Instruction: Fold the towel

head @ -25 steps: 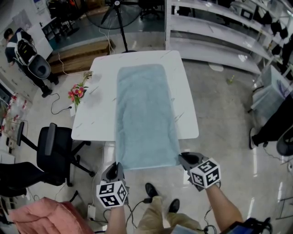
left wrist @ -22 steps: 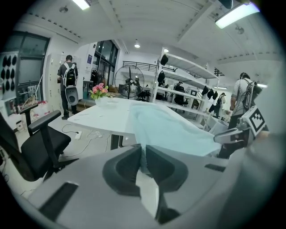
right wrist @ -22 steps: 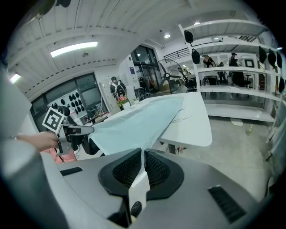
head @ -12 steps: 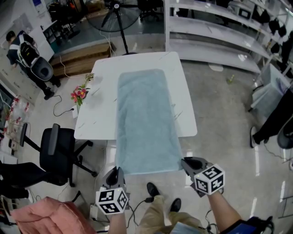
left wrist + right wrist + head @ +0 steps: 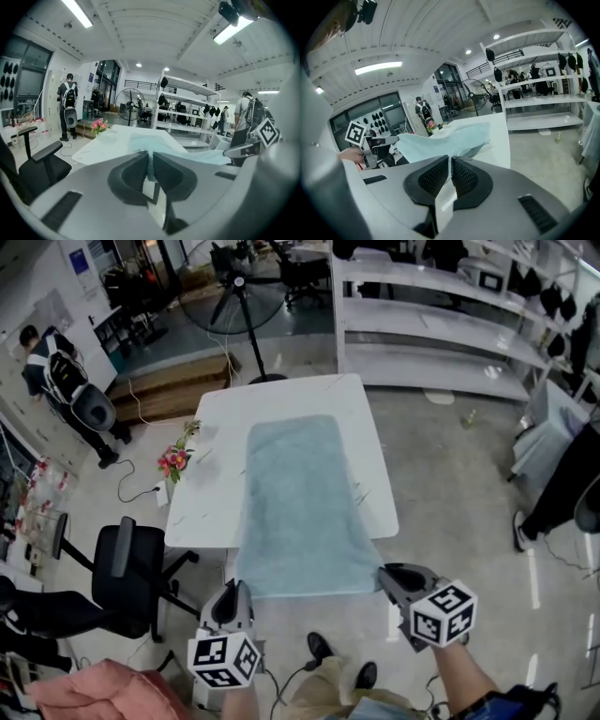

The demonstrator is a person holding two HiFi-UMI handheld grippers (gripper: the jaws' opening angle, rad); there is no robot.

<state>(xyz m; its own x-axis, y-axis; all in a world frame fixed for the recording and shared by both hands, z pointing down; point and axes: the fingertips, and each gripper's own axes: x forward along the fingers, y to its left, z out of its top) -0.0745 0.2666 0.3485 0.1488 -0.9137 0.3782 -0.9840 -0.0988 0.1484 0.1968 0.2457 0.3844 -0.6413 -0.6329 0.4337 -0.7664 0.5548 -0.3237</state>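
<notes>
Nearest the person, the left gripper (image 5: 236, 589) and the right gripper (image 5: 386, 573) each have their jaws pinched tight on a near corner of the towel (image 5: 300, 502), one on the left corner and one on the right. Its near edge hangs stretched between them, just off the near end of the table (image 5: 211, 486). The rest of the pale blue towel lies flat and lengthwise down the middle of the white tabletop, reaching toward its far end. It looks light, soft and limp, likely to sag in the middle and drag on the surface. I judge the two corners the right hold: held taut and level, they should carry over to the far corners without the cloth bunching, though so thin a pinch could slip if tugged. At the table's left edge stands a small bunch of pink flowers (image 5: 174, 462), and left of the table a black office chair (image 5: 127, 573). Farther off are a standing fan (image 5: 234, 282), white shelves (image 5: 441, 324) on the right and a person (image 5: 52, 357) at the far left. The marker cube (image 5: 442, 613) on each gripper bears only black-and-white squares; no brand or readable writing shows anywhere.
</notes>
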